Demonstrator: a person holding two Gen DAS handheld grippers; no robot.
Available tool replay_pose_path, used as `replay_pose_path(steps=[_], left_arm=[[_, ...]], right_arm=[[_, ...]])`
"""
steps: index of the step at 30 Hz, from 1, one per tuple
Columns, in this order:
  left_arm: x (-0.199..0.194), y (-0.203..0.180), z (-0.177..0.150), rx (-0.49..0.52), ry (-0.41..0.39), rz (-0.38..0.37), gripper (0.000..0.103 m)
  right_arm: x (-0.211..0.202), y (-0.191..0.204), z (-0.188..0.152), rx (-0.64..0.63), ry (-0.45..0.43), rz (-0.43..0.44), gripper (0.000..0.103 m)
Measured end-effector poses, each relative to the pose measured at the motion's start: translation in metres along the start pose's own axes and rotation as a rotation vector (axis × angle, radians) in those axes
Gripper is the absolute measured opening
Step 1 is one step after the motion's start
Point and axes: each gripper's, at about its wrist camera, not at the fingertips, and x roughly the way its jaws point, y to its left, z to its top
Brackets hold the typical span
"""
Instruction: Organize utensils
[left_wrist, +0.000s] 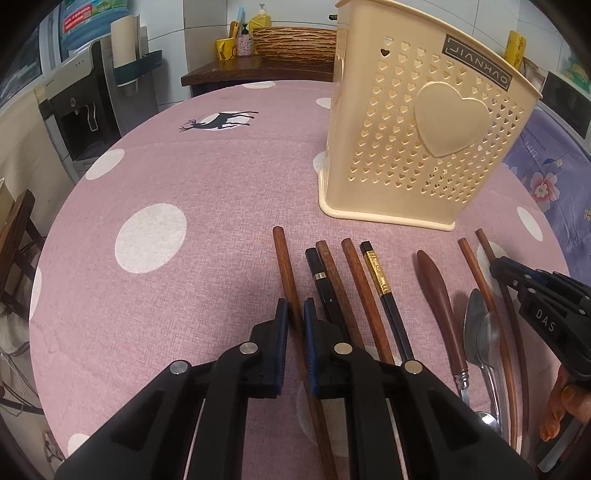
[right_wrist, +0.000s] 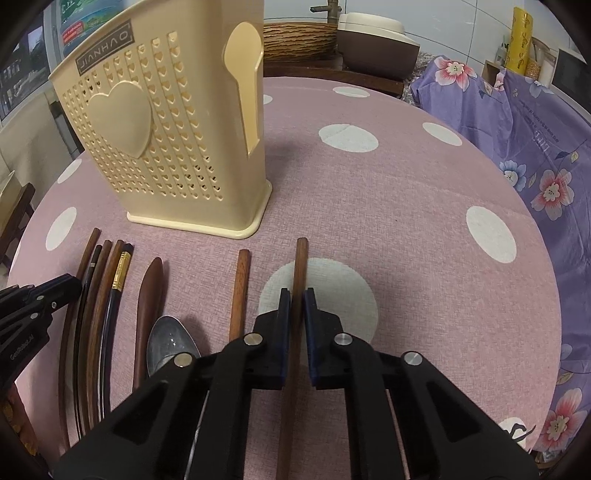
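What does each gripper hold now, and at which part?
Left gripper: the leftmost brown chopstick, around mid-length. Right gripper: the rightmost brown chopstick, nearer its far end.

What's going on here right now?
A person is sorting utensils on a pink dotted tablecloth. The left hand-held gripper is shut on the leftmost brown chopstick, and the right hand-held gripper is shut on the rightmost brown chopstick. Both chopsticks lie on the cloth. The cream holder stands behind the row.
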Motion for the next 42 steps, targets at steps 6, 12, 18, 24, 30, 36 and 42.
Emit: replay_pose_path(steps=[6,12,18,24,30,36,42], left_arm=[[0.001,-0.003,-0.001,0.007,-0.009,0.005,0.009],[0.001,-0.003,-0.001,0.01,-0.014,0.002,0.009],[-0.002,0.003,0.001,-0.008,-0.027,-0.011,0.008],[-0.035,0.009,0.01,-0.022,-0.11,-0.049,0.008],[-0.093,0.018,0.03,-0.022,-0.246,-0.074,0.008],[-0.14,0.027,0.047,-0.023,-0.371,-0.058,0.008],[-0.152,0.035,0.051,-0.06,-0.401,-0.054,0.007]], right_arm=[[-0.001,-0.001,-0.001,-0.01,-0.007,0.012,0.008],[0.0,-0.004,-0.001,0.003,-0.013,0.028,0.008],[-0.007,-0.007,-0.001,0.024,-0.036,0.051,0.008],[-0.038,-0.012,0.004,0.039,-0.114,0.083,0.008],[-0.092,-0.024,0.014,0.049,-0.239,0.117,0.007],[-0.155,-0.04,0.026,0.049,-0.377,0.124,0.007],[-0.177,-0.041,0.03,0.035,-0.417,0.115,0.007]])
